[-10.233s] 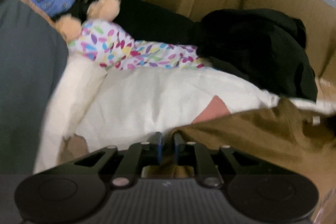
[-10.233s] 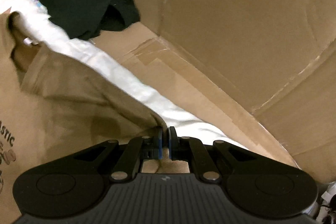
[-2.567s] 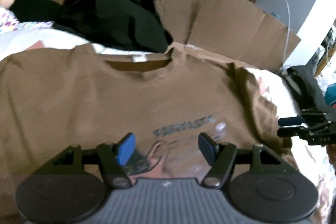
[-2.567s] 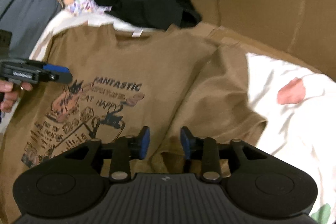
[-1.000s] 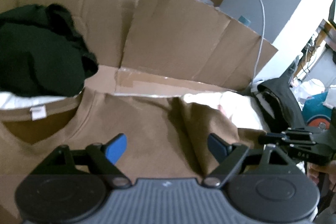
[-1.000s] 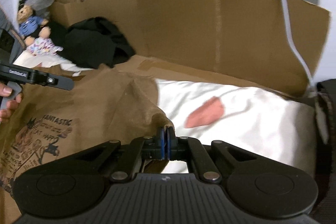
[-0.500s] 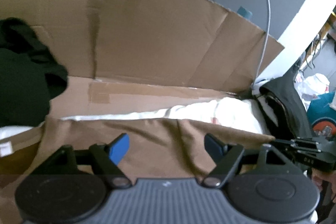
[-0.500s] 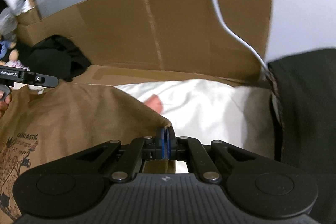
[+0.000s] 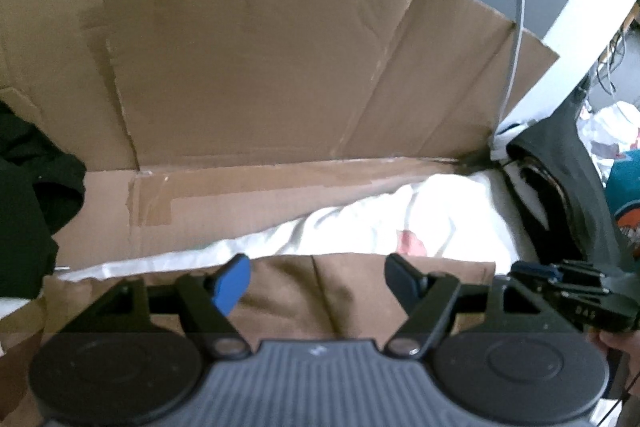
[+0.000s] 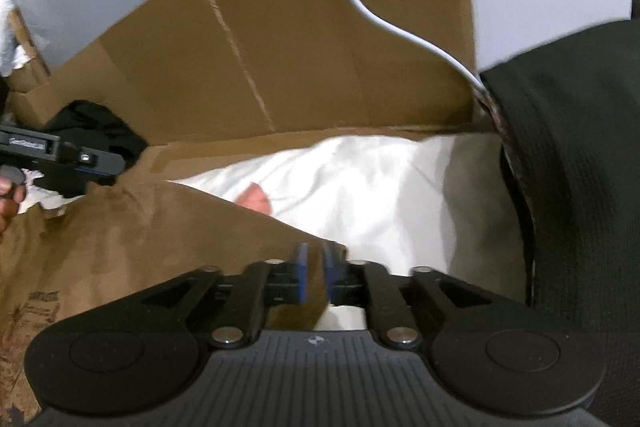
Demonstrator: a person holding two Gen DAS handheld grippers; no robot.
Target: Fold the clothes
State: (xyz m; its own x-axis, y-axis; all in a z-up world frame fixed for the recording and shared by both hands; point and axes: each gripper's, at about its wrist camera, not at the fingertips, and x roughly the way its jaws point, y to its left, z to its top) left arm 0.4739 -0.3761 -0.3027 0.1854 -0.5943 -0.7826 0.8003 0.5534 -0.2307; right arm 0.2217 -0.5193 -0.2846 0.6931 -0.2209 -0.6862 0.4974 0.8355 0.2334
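The brown T-shirt (image 9: 320,301) lies spread on a white sheet (image 9: 420,223), its printed front (image 10: 36,303) at the lower left of the right wrist view. My left gripper (image 9: 320,281) hovers open over the shirt's far edge with nothing between its fingers; it also shows as a black bar, the left gripper (image 10: 80,159). My right gripper (image 10: 316,259) sits at the shirt's right corner. Its jaws are opening, a narrow gap shows, and the brown cloth lies loosely between the pads. From the left wrist view the right gripper (image 9: 560,289) is at the far right.
A cardboard wall (image 9: 260,67) stands behind the sheet. A black garment (image 9: 28,211) is heaped at the left, and a dark jacket (image 10: 568,167) hangs at the right. A white cable (image 10: 380,15) runs down across the cardboard. A hand (image 10: 6,203) shows at the left edge.
The right gripper's jaws, shut on the shirt's corner before, have parted. Both grippers moved right along the shirt's far edge, and the black garment slid toward the left edge of view.
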